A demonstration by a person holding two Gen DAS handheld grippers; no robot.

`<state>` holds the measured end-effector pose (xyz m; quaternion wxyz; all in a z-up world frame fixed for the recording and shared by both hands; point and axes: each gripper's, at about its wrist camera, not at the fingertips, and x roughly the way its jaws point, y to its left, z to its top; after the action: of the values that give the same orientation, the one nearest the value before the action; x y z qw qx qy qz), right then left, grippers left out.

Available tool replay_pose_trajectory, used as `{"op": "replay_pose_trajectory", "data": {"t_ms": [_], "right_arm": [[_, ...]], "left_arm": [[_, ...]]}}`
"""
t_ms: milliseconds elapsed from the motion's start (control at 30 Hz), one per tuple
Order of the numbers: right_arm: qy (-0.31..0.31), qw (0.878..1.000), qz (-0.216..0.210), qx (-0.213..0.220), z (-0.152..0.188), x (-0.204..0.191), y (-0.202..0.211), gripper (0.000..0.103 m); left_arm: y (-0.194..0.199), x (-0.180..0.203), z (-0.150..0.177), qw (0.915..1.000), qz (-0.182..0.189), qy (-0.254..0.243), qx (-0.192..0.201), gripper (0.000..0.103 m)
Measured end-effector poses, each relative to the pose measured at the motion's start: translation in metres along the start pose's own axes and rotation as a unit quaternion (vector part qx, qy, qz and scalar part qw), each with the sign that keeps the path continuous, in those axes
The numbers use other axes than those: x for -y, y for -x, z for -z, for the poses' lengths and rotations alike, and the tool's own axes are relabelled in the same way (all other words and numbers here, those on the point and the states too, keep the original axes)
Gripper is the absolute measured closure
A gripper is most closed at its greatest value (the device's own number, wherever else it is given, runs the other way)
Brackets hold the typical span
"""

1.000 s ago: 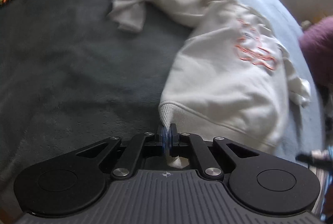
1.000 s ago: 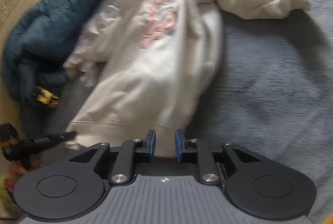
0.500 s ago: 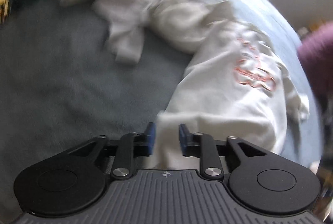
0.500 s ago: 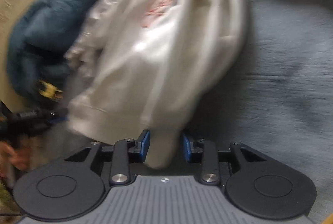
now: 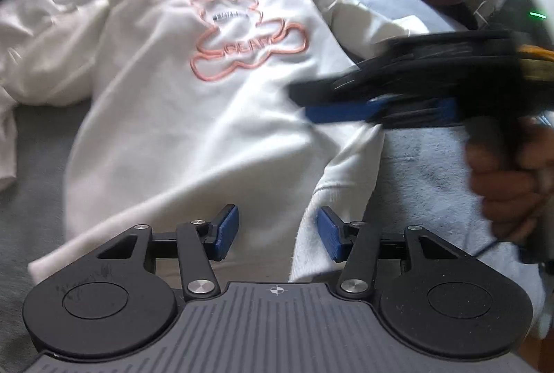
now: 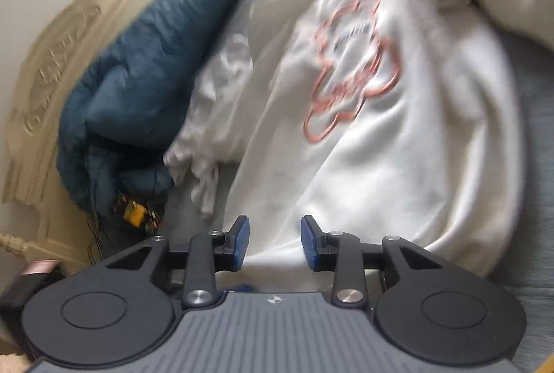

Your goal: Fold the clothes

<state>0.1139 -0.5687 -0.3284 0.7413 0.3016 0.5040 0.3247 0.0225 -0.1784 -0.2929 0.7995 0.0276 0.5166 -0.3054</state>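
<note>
Both grippers — left (image 5: pixel 277 232) and right (image 6: pixel 273 243) — are seen with jaws spread, nothing grasped; the sweatshirt (image 5: pixel 194 130) hem lies between each pair

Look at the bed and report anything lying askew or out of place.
The white sweatshirt lies crooked and rumpled on the grey bedcover, one sleeve bunched sideways. A blue quilt is heaped at the bed's edge. Both grippers, left and right, are open.

blue quilt (image 6: pixel 145 68), carved headboard (image 6: pixel 52 68)
</note>
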Motion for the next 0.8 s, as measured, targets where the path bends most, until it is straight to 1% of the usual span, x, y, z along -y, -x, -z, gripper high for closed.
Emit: {"op": "replay_pose_trajectory", "data": {"t_ms": [100, 133, 200, 233, 333, 400, 433, 467, 500, 533, 600, 667, 733, 767, 800], "right_arm": [[-0.009, 0.999, 0.016, 0.044, 0.004, 0.008, 0.034, 0.064], [-0.024, 0.997, 0.030, 0.061, 0.011, 0.013, 0.050, 0.063], [-0.050, 0.994, 0.057, 0.074, 0.026, 0.026, 0.072, 0.063], [-0.062, 0.993, 0.068, 0.079, 0.033, 0.031, 0.080, 0.063], [-0.083, 0.989, 0.084, 0.088, 0.049, 0.034, 0.086, 0.063], [-0.096, 0.986, 0.095, 0.094, 0.059, 0.036, 0.090, 0.063], [-0.103, 0.985, 0.100, 0.098, 0.064, 0.037, 0.092, 0.063], [-0.110, 0.983, 0.105, 0.101, 0.069, 0.038, 0.094, 0.063], [-0.117, 0.981, 0.111, 0.104, 0.075, 0.039, 0.096, 0.063], [-0.124, 0.980, 0.116, 0.107, 0.080, 0.040, 0.098, 0.063], [-0.138, 0.976, 0.127, 0.113, 0.090, 0.042, 0.102, 0.063], [-0.151, 0.972, 0.137, 0.119, 0.100, 0.044, 0.106, 0.063], [-0.165, 0.967, 0.147, 0.125, 0.111, 0.046, 0.110, 0.063], [-0.171, 0.965, 0.152, 0.128, 0.115, 0.047, 0.112, 0.063], [-0.169, 0.965, 0.151, 0.129, 0.115, 0.044, 0.108, 0.063]], "left_arm": [[0.013, 0.000, 0.001, 0.9994, 0.033, 0.011, 0.002, 0.051], [0.018, 0.002, 0.001, 0.9989, 0.045, 0.016, 0.003, 0.050], [0.025, 0.010, 0.002, 0.9975, 0.067, 0.021, 0.006, 0.049], [0.019, 0.017, 0.000, 0.9971, 0.074, 0.018, 0.003, 0.049], [-0.005, 0.042, -0.006, 0.9960, 0.087, -0.005, -0.019, 0.049], [-0.024, 0.060, -0.007, 0.9951, 0.085, -0.037, -0.035, 0.049], [-0.034, 0.066, -0.007, 0.9951, 0.074, -0.052, -0.040, 0.051], [-0.042, 0.071, -0.006, 0.9952, 0.057, -0.065, -0.046, 0.055], [-0.049, 0.076, -0.006, 0.9948, 0.040, -0.078, -0.051, 0.074], [-0.054, 0.077, -0.006, 0.9947, 0.027, -0.083, -0.054, 0.089], [-0.052, 0.070, -0.009, 0.9961, 0.012, -0.072, -0.049, 0.096], [-0.041, 0.056, -0.017, 0.9981, 0.010, -0.048, -0.036, 0.098], [-0.021, 0.030, -0.027, 0.9992, 0.031, 0.007, -0.023, 0.098], [-0.012, 0.013, -0.035, 0.9976, 0.049, 0.046, -0.017, 0.098], [-0.003, -0.003, -0.043, 0.9941, 0.067, 0.085, -0.011, 0.098]]}}
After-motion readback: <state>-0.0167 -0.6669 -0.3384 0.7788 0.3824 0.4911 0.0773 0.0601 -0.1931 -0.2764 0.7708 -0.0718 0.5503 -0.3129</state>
